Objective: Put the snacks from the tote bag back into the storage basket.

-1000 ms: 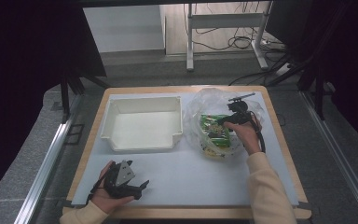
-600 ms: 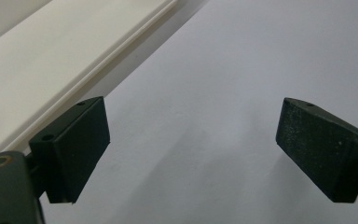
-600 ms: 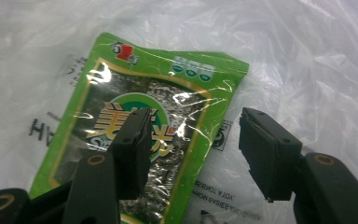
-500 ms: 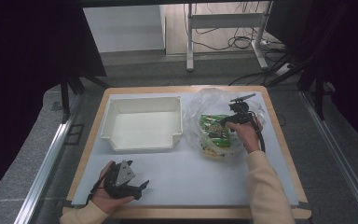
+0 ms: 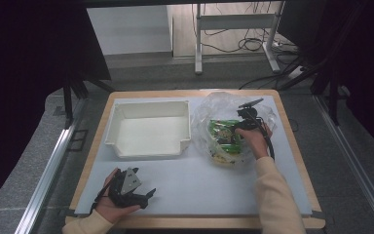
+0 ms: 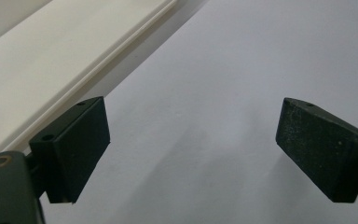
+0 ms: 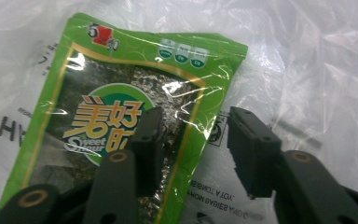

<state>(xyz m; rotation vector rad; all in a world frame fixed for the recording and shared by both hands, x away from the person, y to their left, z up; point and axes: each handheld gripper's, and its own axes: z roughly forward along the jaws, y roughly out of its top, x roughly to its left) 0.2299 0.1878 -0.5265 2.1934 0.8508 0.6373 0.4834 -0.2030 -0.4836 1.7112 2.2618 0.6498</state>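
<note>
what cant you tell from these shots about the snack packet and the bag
- Green snack packet: its lower end is cut off by the bottom edge of the right gripper view and covered by the right gripper; whether the pads press on it is unclear.
- Clear plastic bag: in the high view, crinkles and glare blur what else lies inside it, and the right hand covers part.
- Small print on the bag: too blurred to read.

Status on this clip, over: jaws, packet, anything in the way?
Left gripper open over bare table. Right gripper jaws have just been closing astride green packet edge, not yet pinched. Clear bag film wraps it.
</note>
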